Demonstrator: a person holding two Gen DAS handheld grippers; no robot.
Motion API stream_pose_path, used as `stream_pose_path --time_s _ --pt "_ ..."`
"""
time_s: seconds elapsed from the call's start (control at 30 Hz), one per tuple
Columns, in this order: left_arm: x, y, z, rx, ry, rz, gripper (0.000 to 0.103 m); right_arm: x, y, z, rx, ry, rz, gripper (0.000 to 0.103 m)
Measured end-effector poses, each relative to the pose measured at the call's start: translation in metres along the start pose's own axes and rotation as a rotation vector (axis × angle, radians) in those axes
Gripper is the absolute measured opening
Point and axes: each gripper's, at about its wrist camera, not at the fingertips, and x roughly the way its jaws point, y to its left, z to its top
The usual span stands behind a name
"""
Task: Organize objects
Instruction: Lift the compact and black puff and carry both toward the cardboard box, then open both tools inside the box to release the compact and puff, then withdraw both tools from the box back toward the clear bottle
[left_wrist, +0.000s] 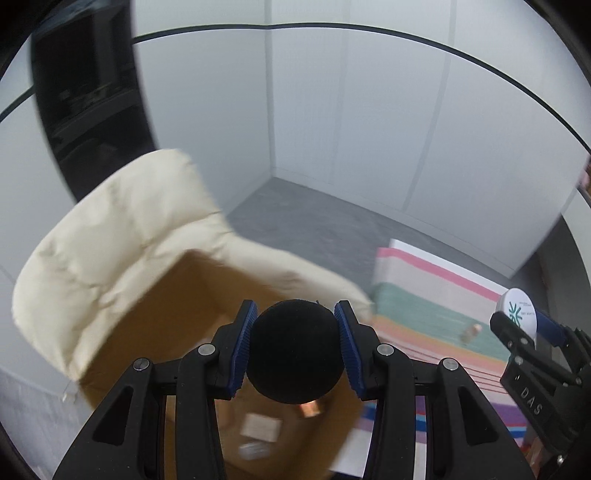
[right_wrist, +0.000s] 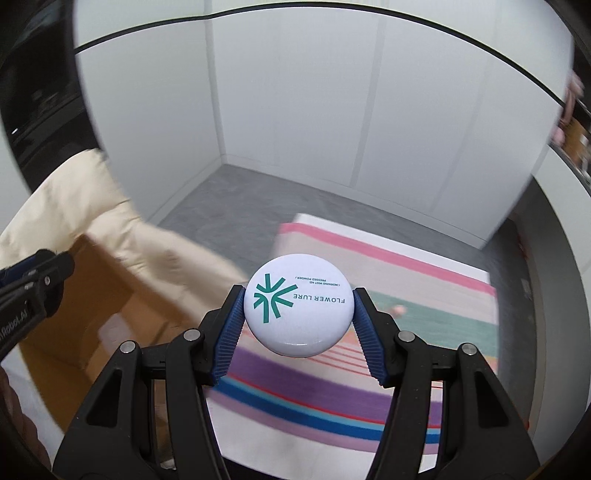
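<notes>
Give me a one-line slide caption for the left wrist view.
Left gripper holds a black ball above an open cardboard box; right gripper beside it carries a white compact.

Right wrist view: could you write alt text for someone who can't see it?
A black two-fingered tool with blue pads grips a round white compact printed "FLOWER LURE", above a striped pastel cloth. An open brown cardboard box draped with cream fabric sits left.

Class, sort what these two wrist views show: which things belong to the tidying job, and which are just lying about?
Belongs to the job:
- round black foam-like ball, clamped in the left gripper
- white round powder compact with green logo, clamped in the right gripper
- open brown cardboard box with a cream cloth lining

Lying about:
- striped multicoloured cloth
- small pinkish item on it, too blurred to name
</notes>
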Motion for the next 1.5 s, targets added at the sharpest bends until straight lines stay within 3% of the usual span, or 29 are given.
stream_pose_path --time_s 0.33,0.37,0.43,0.47,0.5,0.57,0.77,0.9,1.2,1.5 --pt "0.011 0.111 -0.012 -0.038 0.043 0.167 0.048 0.002 0.151 -0.014 -0.171 0.044 0.138 0.060" --pt "0.010 0.120 -0.015 -0.026 0.048 0.162 0.054 0.001 0.160 -0.017 -0.184 0.045 0.149 0.060" --pt "0.012 0.131 -0.019 -0.015 0.062 0.153 0.080 0.002 0.177 -0.022 -0.218 0.057 0.180 0.067" --pt "0.014 0.137 -0.022 -0.007 0.073 0.167 0.097 0.004 0.186 -0.024 -0.234 0.064 0.173 0.084" --pt "0.015 0.141 -0.024 0.001 0.070 0.186 0.101 0.004 0.190 -0.026 -0.240 0.059 0.158 0.097" --pt "0.017 0.144 -0.025 0.013 0.048 0.211 0.101 0.002 0.196 -0.030 -0.252 0.029 0.124 0.098" --pt "0.024 0.145 -0.024 -0.016 0.092 0.160 0.101 0.005 0.188 -0.026 -0.221 0.051 0.147 0.098" --pt "0.027 0.137 -0.026 0.018 0.093 0.178 0.101 0.004 0.181 -0.022 -0.217 0.048 0.137 0.098" --pt "0.026 0.125 -0.029 0.018 0.090 0.140 0.101 0.015 0.169 -0.026 -0.201 0.066 0.148 0.098" --pt "0.037 0.094 -0.028 0.023 0.119 0.061 0.101 0.021 0.120 -0.025 -0.127 0.039 0.109 0.098"
